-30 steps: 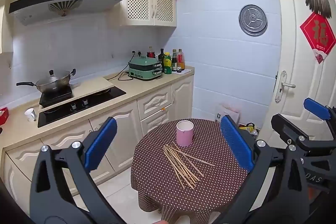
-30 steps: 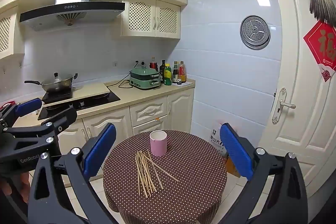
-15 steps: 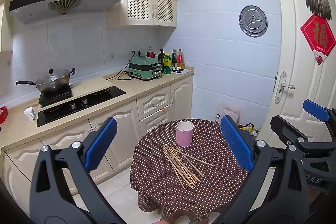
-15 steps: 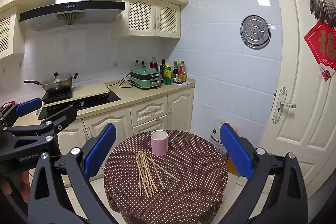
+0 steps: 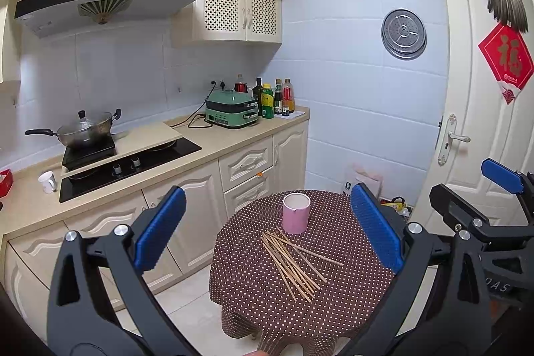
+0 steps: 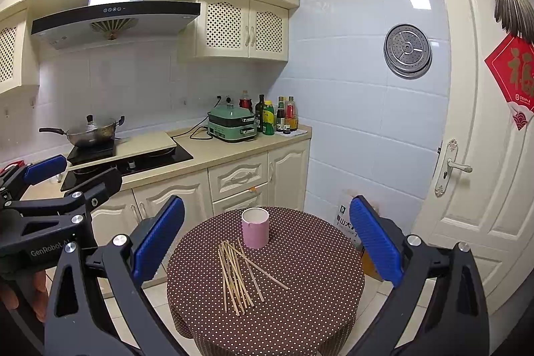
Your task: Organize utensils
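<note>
The left gripper point(image 5: 267, 232) was held with its jaws spread wide and nothing between them, raised above and short of the round table point(image 5: 350, 316). The right gripper point(image 6: 263, 239) was likewise spread wide and empty, at a similar height, and its blue pads point(image 6: 373, 239) framed the tabletop. Each claw was seen from the other's camera: the right one point(image 5: 494, 212) lay off to the right of the left claw, the left one point(image 6: 50, 189) off to the left of the right claw.

Ahead of and below both claws, a loose bundle of wooden chopsticks point(image 5: 293, 262) point(image 6: 238, 272) lay flat on the dotted brown cloth, a few crossed over the rest. Just beyond the sticks' far ends a pink cup point(image 5: 296, 213) point(image 6: 255, 228) stood upright, open-topped. Farther out, left of the claws, the counter point(image 5: 213, 142) was seen.
</note>
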### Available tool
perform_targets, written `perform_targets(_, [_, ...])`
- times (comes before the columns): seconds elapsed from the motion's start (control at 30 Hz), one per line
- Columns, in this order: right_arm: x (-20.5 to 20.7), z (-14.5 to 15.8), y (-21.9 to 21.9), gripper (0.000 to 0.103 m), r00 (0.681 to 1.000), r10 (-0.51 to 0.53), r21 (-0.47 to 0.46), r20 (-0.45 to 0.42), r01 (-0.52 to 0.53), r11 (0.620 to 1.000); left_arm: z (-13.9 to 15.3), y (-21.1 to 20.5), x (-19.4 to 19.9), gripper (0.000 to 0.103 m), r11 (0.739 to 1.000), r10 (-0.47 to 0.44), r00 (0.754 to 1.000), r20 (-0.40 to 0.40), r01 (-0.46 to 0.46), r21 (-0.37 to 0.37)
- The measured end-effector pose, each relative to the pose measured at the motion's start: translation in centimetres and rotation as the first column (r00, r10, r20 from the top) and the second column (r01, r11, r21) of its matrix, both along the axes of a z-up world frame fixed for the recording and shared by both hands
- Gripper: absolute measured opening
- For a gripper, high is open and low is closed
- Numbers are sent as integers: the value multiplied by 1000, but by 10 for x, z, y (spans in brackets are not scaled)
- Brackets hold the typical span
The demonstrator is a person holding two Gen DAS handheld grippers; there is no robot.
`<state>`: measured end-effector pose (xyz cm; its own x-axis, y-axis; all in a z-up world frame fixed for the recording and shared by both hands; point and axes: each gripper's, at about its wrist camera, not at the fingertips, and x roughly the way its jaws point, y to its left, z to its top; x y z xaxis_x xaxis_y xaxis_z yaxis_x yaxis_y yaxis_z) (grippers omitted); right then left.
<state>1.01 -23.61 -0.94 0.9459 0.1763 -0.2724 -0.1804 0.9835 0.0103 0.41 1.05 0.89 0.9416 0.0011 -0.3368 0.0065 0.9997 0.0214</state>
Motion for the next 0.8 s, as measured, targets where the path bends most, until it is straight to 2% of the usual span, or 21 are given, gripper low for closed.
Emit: perform_targets(0.8, [3, 2, -2, 95, 1000, -7, 5, -7, 7, 1000, 0, -2, 8, 97, 1000, -8, 1000, 2, 8, 7])
